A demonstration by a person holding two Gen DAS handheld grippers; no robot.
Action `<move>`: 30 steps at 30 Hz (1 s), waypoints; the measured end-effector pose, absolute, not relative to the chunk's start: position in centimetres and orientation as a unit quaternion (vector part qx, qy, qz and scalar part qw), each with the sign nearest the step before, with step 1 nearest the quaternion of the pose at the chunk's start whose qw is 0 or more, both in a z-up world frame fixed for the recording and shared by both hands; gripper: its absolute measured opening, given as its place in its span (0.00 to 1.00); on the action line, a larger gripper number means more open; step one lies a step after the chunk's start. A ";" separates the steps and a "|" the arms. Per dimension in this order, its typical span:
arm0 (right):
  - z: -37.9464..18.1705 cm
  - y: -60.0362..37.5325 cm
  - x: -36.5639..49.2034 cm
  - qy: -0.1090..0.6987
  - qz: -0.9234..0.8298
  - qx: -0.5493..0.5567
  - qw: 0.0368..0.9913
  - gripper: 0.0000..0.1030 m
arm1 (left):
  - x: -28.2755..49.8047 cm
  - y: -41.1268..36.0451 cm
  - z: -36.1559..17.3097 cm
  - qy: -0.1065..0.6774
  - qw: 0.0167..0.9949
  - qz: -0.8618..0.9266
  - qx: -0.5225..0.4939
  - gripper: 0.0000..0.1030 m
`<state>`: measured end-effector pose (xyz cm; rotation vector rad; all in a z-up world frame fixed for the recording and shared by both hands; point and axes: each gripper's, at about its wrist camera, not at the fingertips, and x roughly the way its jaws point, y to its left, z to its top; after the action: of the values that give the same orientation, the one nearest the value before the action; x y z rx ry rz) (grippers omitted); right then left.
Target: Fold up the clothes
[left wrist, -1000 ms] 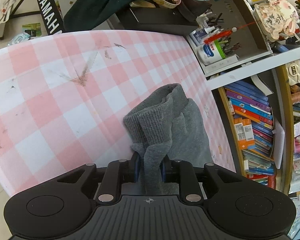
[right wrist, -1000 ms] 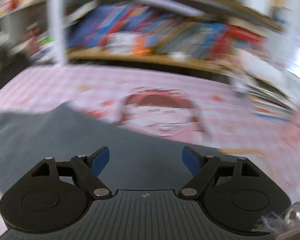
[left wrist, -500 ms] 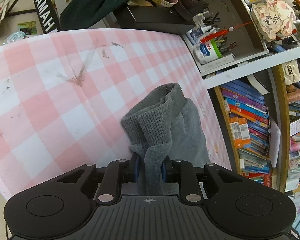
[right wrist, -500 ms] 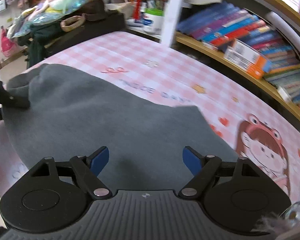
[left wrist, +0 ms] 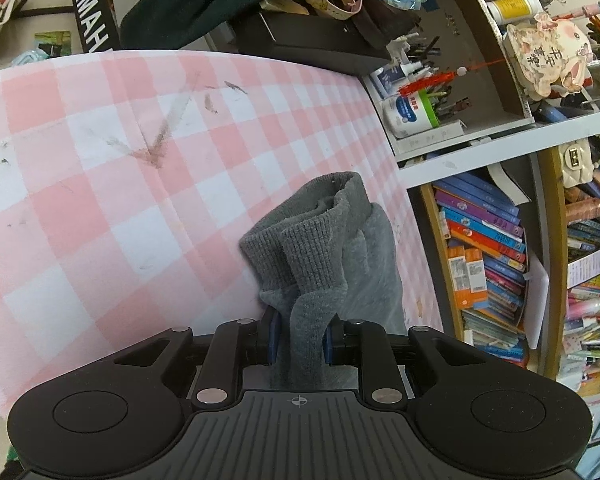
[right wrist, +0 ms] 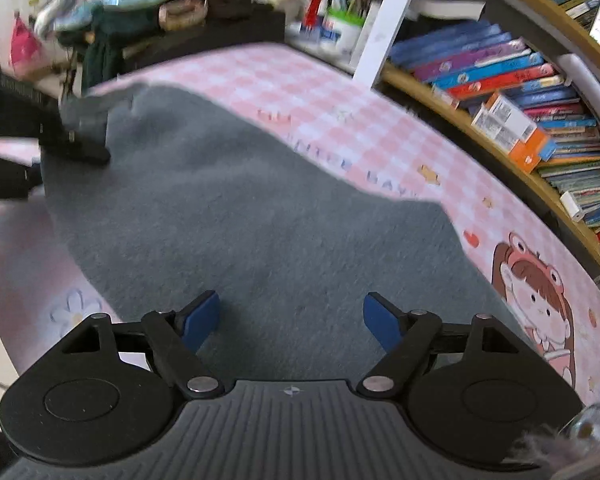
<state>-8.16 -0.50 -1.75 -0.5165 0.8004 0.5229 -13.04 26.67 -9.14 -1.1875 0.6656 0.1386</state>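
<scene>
Left tool [left wrist: 299, 340] clenches the garment's [right wrist: 260, 216] ribbed cuff [left wrist: 300, 248], apparently near the bench's [left wrist: 100, 184] shelf-side edge; right tool [right wrist: 291, 322] hovers released above the garment.

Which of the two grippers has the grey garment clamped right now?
The left gripper: shut on the grey knit garment. The right gripper hangs open above it.
</scene>
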 end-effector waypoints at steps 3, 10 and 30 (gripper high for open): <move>-2.3 -0.8 -8.1 0.390 0.247 -0.237 0.855 0.77 | -12.9 26.6 -9.3 0.305 0.774 0.061 -0.552 0.18; -2.4 -1.2 -7.9 0.398 0.248 -0.225 0.854 0.78 | -12.6 26.4 -8.8 0.305 0.782 0.059 -0.540 0.11; -1.4 -5.7 -6.1 0.409 0.306 -0.153 0.846 0.77 | -11.1 13.2 4.9 0.225 0.936 -0.118 -0.245 0.10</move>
<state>-6.06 -5.73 -1.37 -0.3227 0.8628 0.6456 -11.06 13.19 4.92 -0.5002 0.4600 -0.2404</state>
